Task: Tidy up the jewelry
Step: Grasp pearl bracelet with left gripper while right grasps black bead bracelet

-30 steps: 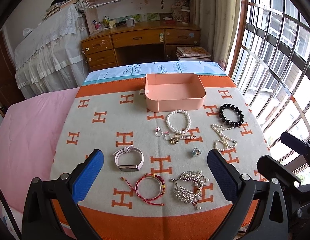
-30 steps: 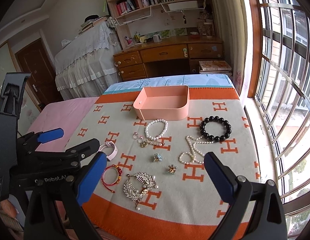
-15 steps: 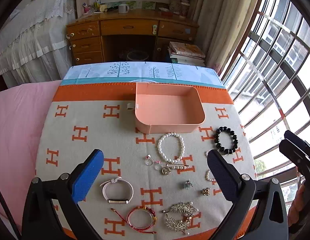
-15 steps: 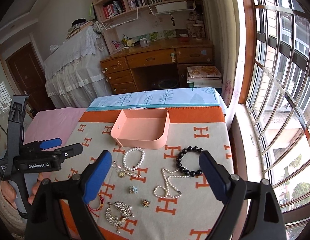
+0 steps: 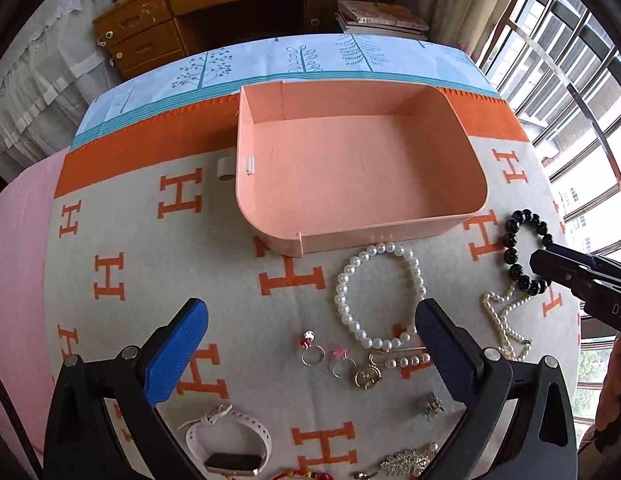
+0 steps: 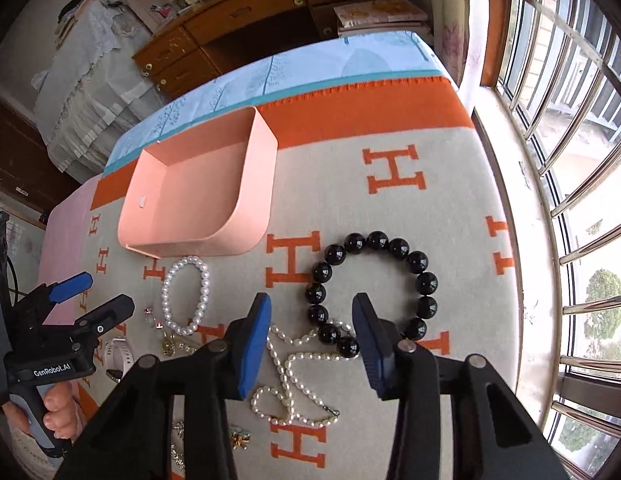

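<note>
An empty pink tray [image 5: 462, 128] [image 6: 254, 184] stands on the H-patterned blanket. Below it lie a white pearl bracelet [image 5: 342, 300] [image 6: 166, 292], a black bead bracelet [image 6: 414, 260] [image 5: 510, 244], a pearl necklace [image 6: 286, 376] [image 5: 498, 320], two rings [image 5: 312, 356], a pearl pin [image 5: 398, 360] and a white watch [image 5: 230, 444]. My right gripper [image 6: 310, 316] is open, low over the near-left beads of the black bracelet, one finger on each side. My left gripper [image 5: 310, 328] is open and empty above the rings and pearl bracelet.
A wooden desk [image 5: 230, 4] stands beyond the bed's far end, with stacked books [image 5: 382, 16] beside it. A barred window [image 6: 582, 160] runs along the right. A silver leaf brooch [image 5: 406, 460] and a small charm [image 5: 432, 406] lie near the front edge.
Both grippers moved forward and down toward the jewelry. The right gripper narrowed its opening and came down around the black bead bracelet's near side.
</note>
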`<state>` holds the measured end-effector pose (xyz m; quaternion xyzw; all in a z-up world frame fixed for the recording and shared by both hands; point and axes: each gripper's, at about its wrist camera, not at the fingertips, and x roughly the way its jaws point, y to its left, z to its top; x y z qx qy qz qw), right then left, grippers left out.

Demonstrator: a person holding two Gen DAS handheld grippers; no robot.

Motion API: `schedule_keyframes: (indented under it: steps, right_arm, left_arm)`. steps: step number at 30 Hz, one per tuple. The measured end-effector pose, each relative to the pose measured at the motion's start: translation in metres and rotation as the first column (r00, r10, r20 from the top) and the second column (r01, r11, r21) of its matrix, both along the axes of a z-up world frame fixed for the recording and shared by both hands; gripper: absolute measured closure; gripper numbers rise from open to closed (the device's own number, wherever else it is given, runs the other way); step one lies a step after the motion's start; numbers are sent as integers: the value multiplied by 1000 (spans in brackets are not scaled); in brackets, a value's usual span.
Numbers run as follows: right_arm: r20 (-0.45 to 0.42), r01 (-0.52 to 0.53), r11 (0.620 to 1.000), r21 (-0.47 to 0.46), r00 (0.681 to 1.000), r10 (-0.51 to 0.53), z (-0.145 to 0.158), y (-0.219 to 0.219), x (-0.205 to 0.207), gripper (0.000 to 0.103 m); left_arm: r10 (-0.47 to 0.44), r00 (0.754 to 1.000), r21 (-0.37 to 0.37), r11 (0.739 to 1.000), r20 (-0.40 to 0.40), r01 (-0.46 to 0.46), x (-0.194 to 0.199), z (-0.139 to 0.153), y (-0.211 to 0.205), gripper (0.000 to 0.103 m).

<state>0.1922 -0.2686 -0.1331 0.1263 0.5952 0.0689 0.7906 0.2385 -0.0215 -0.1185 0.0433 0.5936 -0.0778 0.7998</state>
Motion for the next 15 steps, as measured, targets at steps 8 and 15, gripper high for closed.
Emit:
schedule_keyframes:
  steps: [8,15]
  right_arm:
    - [-52,-56,996,-63,997,53,-22,19,7,72]
    - [-49,-65,993,-100,997,60,-22,24,10,80]
  left_arm:
    - [16,996,-25,1000,-84,-18,18,-34,6,29]
    - [-9,994,-25,1000,-106,6,18,-42,-6,61]
